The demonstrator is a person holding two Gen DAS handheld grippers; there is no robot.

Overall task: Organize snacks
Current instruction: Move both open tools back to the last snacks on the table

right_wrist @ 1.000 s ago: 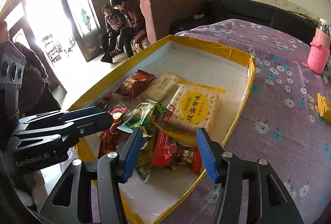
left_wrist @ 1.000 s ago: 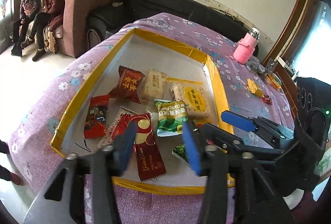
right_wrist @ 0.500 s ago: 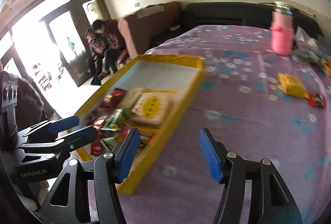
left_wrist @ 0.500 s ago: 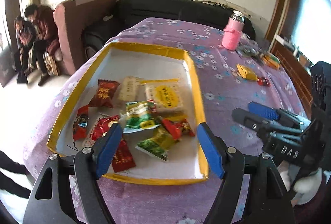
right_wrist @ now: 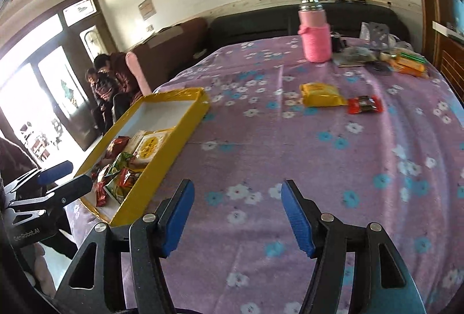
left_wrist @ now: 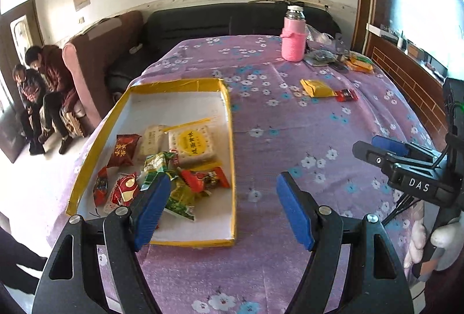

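A yellow-rimmed tray on the purple flowered cloth holds several snack packets, among them a biscuit pack and a red candy. Farther out on the cloth lie a yellow packet and a small red packet. My left gripper stands open and empty over the tray's near right corner. My right gripper hovers over bare cloth right of the tray, its jaws opening with nothing between them. Each gripper shows in the other's view, the right and the left.
A pink bottle stands at the far side beside clutter and yellow packs. A dark sofa backs the table. Two people sit by a brown armchair at left. A hand grips the right tool.
Both grippers have swung right, away from the snacks in the tray, and rolled level. Both stand wider open than before. The loose yellow and red packets have come into view.
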